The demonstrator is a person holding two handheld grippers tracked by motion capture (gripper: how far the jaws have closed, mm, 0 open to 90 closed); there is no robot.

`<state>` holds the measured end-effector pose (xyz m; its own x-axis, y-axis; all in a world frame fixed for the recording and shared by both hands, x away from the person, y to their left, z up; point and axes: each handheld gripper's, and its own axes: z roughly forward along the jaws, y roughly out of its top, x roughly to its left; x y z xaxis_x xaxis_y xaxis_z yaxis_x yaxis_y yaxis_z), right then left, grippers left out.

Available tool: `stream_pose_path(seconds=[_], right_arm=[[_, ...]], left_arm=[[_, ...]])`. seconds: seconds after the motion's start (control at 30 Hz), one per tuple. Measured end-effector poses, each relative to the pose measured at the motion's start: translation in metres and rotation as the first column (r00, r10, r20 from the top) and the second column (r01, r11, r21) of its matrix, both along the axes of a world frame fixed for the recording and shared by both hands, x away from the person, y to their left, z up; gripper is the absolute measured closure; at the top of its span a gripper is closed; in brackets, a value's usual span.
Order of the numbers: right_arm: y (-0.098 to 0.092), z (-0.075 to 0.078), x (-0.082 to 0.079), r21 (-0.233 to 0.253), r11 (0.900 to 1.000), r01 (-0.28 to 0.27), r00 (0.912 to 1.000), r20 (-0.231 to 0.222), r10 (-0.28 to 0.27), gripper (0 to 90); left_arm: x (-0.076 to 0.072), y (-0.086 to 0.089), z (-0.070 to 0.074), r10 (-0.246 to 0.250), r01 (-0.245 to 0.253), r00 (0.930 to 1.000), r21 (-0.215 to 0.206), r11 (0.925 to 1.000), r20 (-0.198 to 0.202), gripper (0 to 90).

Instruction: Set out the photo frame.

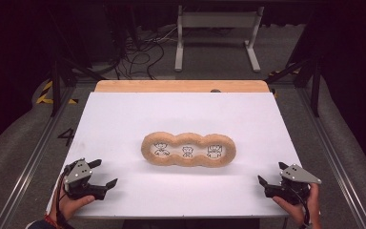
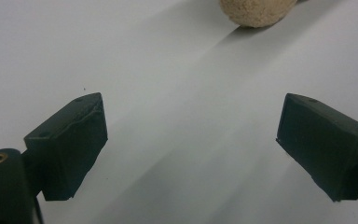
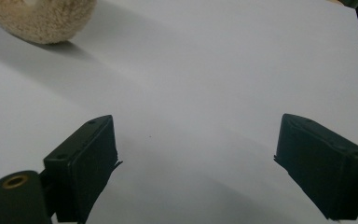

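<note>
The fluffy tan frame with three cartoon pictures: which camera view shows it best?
The high view: the whole fluffy frame lies there mid-table with all three pictures visible. The left gripper view and the right gripper view each catch just one rounded end at the top edge.

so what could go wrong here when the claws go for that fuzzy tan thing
1. The fuzzy tan piece is long with three openings; a grab by one claw alone would probably let the far end sag or swing.
2. It lies loose on the smooth white sheet, so a nudge from the open left claw or right claw may slide it.

Tan fuzzy three-window frame (image 1: 188,150), flat, mid-table
</note>
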<state>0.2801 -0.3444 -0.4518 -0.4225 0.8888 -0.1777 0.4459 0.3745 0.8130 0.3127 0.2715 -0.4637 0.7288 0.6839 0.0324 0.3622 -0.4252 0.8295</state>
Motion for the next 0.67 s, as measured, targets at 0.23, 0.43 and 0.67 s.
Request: stream_pose_path(seconds=[0.23,0.43,0.67], right_arm=[[0.0009,-0.0003,0.0000,0.014,1.000,-0.020,0.9998,0.001,0.020,10.4],[0.0007,0.0003,-0.0012,0.026,0.999,-0.030,0.9995,0.009,0.030,9.7],[0.0015,0.0004,-0.0023,0.028,0.999,-0.039,0.9992,0.008,0.038,9.7]], left_arm=[[0.0005,-0.0020,-0.0002,0.000,0.000,1.0000,0.015,0.9999,-0.004,8.8],[0.0015,-0.0016,-0.0007,0.003,-0.003,0.9999,0.014,0.9999,-0.010,8.9],[0.0015,-0.0013,-0.0007,0.010,-0.010,0.9999,0.012,0.9999,-0.012,9.0]])
